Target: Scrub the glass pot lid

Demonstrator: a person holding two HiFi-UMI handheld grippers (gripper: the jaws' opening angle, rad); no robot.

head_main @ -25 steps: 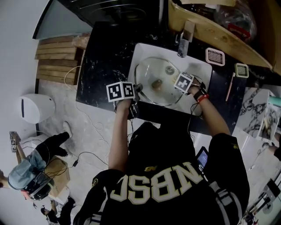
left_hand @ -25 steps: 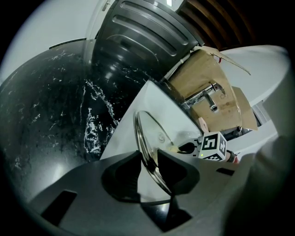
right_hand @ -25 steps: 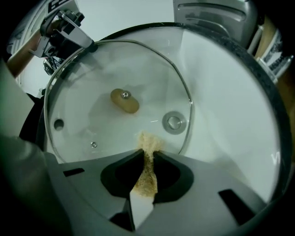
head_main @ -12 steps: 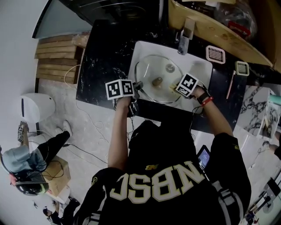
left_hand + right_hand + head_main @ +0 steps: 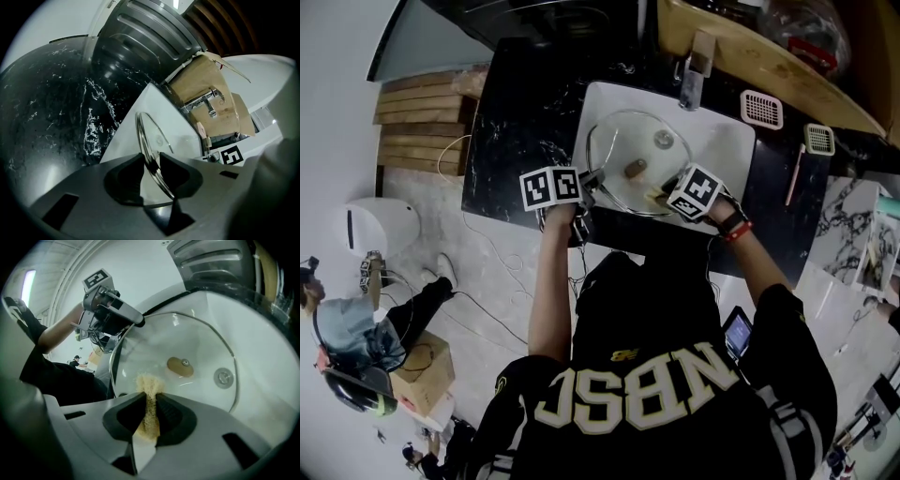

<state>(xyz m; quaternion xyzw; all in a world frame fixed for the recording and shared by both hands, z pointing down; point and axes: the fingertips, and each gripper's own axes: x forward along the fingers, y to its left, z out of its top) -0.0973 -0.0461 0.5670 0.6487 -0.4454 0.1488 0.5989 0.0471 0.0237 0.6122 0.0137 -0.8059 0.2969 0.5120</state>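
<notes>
Glass pot lid, round, clear, steel-rimmed with a tan knob, sits tilted inside the white rectangular sink. Readable writing: white block letters "NBSC" on the person's black shirt. Black-and-white square marker patterns on both gripper cubes, no text.

Sink is set in a black white-veined stone countertop. Chrome faucet at the sink's far edge. Pink slotted tray just right of the sink. Wooden slats well left of the sink. Pale floor below the sink side, with a white round bin and a second person on it. The sink holds only the lid; round metal drain shows through the glass.

Left gripper is at the sink's left edge, jaws narrow and clamped on the steel rim of the glass pot lid. Right gripper is at the sink's near right, jaws pinched on a yellowish scrub sponge, which is at the lid's near edge; contact with the glass unclear.
</notes>
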